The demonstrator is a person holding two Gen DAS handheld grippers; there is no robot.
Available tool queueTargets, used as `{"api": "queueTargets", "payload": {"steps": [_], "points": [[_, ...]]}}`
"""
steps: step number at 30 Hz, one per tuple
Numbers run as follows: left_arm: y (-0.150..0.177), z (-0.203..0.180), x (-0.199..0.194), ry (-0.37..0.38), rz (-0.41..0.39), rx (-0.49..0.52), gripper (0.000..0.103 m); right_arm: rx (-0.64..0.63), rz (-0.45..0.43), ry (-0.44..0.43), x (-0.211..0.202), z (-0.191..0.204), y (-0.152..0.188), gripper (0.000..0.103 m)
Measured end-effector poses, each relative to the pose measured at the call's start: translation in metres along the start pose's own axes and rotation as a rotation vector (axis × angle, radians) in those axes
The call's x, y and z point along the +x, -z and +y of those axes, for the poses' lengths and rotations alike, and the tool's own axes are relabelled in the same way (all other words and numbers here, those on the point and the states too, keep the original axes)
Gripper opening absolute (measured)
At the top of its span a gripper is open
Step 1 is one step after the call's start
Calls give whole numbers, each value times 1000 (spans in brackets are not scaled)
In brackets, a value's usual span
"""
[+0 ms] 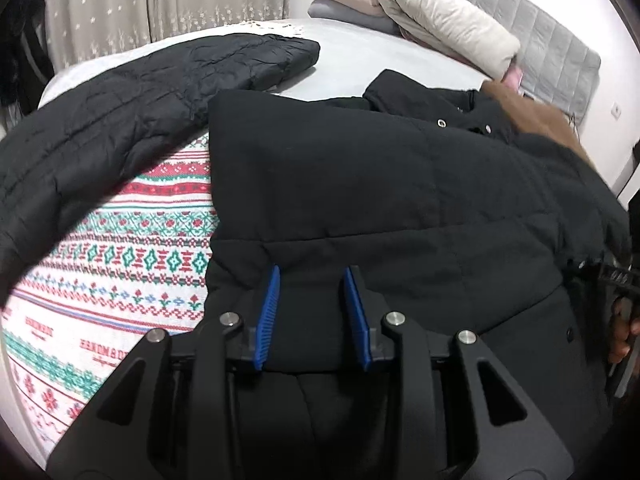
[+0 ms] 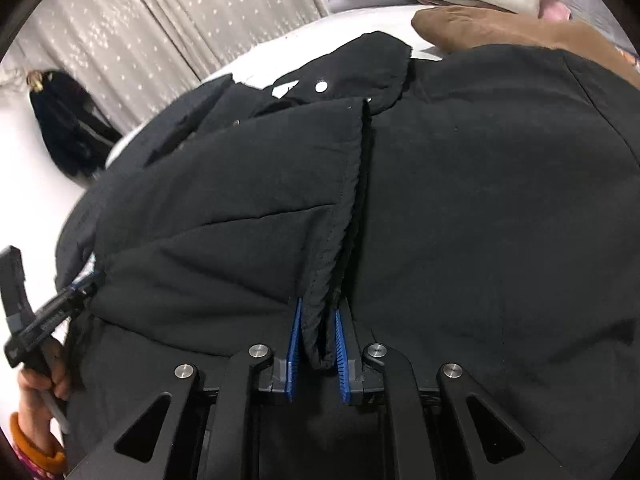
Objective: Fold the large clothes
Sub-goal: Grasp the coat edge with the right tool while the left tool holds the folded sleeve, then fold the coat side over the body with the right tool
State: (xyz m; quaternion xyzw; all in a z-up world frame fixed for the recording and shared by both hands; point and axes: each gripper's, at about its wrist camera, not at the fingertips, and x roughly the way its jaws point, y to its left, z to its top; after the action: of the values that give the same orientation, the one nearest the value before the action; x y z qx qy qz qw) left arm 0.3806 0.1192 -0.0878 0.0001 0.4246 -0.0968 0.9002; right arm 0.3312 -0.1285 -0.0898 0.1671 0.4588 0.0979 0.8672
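Room: a bedroom with a pale star-patterned curtain (image 1: 160, 4) behind a bed (image 1: 352, 68) under a grey sheet, and a grey quilted headboard (image 1: 560, 52) at the far right.
Bed top: a white blanket with red and green knit-style bands (image 1: 132, 248) lies on the near left part of the bed.
Pile by the headboard: a cream padded bundle (image 1: 444, 20) rests on pinkish and grey folded pieces.
Coat: a large black padded coat (image 1: 400, 192) lies spread across the bed, partly over the patterned blanket, with silver snaps near the collar and a brown fur trim (image 2: 500, 32) at the far end.
Sleeve: a quilted black sleeve (image 1: 132, 112) stretches away to the left, over the blanket and onto the grey sheet.
Left gripper (image 1: 312, 280): its blue-padded jaws stand partly apart over the coat's near edge; black fabric fills the gap, but whether the pads press on it I cannot tell. In the right wrist view its tips meet a corner of the coat at the left.
Right gripper (image 2: 318, 312): jaws drawn close, pinching a stitched fold edge of the coat that hangs down between the blue pads.
Left hand (image 2: 40, 384): it holds the left gripper's handle, with an orange band at the wrist.
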Motion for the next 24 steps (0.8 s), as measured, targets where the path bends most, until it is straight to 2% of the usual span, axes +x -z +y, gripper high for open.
{"api": "queueTargets", "payload": {"steps": [1,3,4,5,6,7,9,12,16,17,20,22,23,24], "points": [[0,-1,-2,-8,5,8,36,15,-3,0,-5,-3,1,26],[1,-5,-14,-37,22,21,40,9,-8,43,-16,-11,1,45],[1,-7,-19,-51,30,25,51,3,-17,71,-24,-16,2,49],[1,-12,-26,-80,38,36,70,-2,-30,93,-32,-21,4,56],[1,-17,-32,-122,45,48,78,-2,-41,119,-44,-28,10,61],[1,-22,-39,-161,43,58,83,2,-47,141,-53,-33,15,64],[1,-33,-57,-182,23,67,83,27,-67,158,-78,-51,25,75],[-1,-50,-81,-169,37,63,84,81,-95,167,-110,-79,32,80],[3,-77,-106,-112,28,47,102,207,-154,188,-153,-125,44,83],[6,-82,-110,-83,21,27,102,250,-177,186,-162,-138,48,84],[19,-93,-98,13,56,-42,102,388,-255,175,-186,-180,67,84],[34,-97,-83,59,44,-72,102,466,-301,161,-200,-211,80,84],[41,-99,-73,49,55,-73,102,507,-306,168,-207,-227,83,84],[44,-103,-63,16,104,-45,102,544,-319,168,-213,-239,86,84]]}}
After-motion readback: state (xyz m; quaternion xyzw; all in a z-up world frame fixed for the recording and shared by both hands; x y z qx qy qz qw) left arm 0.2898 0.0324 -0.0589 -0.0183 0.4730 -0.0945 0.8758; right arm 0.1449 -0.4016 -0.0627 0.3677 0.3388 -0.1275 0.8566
